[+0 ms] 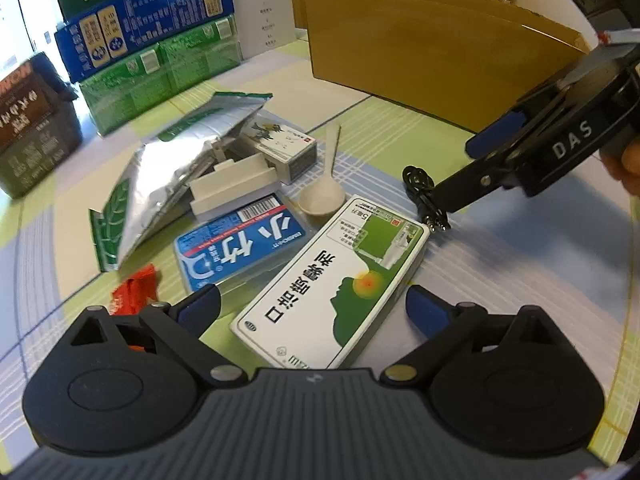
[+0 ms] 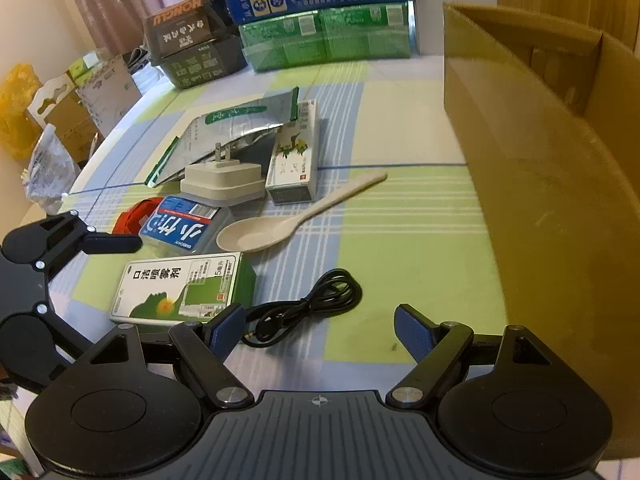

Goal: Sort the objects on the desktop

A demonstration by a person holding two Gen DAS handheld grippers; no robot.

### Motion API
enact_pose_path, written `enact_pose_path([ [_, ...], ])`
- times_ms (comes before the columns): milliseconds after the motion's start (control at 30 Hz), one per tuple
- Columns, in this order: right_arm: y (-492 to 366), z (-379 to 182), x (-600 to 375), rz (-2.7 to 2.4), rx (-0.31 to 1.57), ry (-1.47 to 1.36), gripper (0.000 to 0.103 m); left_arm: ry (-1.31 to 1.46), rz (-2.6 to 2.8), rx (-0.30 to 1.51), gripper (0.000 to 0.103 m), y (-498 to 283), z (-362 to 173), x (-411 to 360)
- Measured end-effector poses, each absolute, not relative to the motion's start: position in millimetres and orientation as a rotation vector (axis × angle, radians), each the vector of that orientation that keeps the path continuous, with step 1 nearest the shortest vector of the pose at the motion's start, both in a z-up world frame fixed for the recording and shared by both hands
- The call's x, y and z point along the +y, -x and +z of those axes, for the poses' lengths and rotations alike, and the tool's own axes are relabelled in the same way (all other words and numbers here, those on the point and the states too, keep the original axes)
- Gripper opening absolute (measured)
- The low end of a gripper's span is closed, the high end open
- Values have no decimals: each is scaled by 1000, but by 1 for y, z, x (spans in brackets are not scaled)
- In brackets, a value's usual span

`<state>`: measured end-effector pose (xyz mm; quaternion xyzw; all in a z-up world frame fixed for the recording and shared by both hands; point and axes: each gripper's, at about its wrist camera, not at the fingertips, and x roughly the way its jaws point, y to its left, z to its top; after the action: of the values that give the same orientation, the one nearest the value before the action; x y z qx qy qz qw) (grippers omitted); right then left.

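Observation:
My left gripper (image 1: pixel 314 305) is open low over the table. The near end of a white and green spray box (image 1: pixel 332 280) lies between its blue pads, which stand apart from it. In the right wrist view my right gripper (image 2: pixel 320 328) is open too. A coiled black cable (image 2: pixel 316 300) lies just ahead of it, with the plug end by the left finger (image 2: pixel 226 330). The left wrist view has the right gripper (image 1: pixel 468 168) coming in from the right, its lower finger just over the cable (image 1: pixel 424 196). Neither gripper holds anything.
On the checked cloth lie a white spoon (image 2: pixel 296 216), a white charger (image 2: pixel 224 180), a blue packet (image 2: pixel 184 228), a red wrapper (image 1: pixel 136 292), a foil pouch (image 1: pixel 176 168) and a small white box (image 2: pixel 296 160). An open cardboard box (image 2: pixel 540 180) stands right. Cartons (image 2: pixel 320 12) are stacked behind.

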<state>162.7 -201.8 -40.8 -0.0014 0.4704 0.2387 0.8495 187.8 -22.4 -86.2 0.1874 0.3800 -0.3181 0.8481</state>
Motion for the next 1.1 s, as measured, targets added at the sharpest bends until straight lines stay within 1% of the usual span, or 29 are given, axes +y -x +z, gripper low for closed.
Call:
enact_pose_path([
  [33,-164,-43,-201,502,998,-5,80,-383,-670,817,86,-190,-87,-22],
  [100,-168,-44,-200,496,1004,-23,80,-366,-656,841,84,-189,-88,-20],
  [167,-172,-46,-200,489,1009,-43,80,-351,-635,862,79,-185,-87,-18],
  [233,-176,-48,-200,479,1023,-74,80,-332,-601,884,71,-179,-85,-16],
  [300,-179,-51,-201,465,1035,-119,80,-309,-571,908,66,-173,-82,-16],
  [433,-183,-51,-202,440,1025,-195,79,-296,-535,939,60,-164,-79,-19],
  [767,-208,-58,-196,365,1008,-227,79,-256,-433,978,57,-156,-76,-19],
  [1000,-207,-63,-173,379,983,28,79,-223,-431,990,57,-155,-79,-16],
  [1100,-199,-64,-176,391,999,76,79,-200,-435,989,61,-154,-79,-13],
])
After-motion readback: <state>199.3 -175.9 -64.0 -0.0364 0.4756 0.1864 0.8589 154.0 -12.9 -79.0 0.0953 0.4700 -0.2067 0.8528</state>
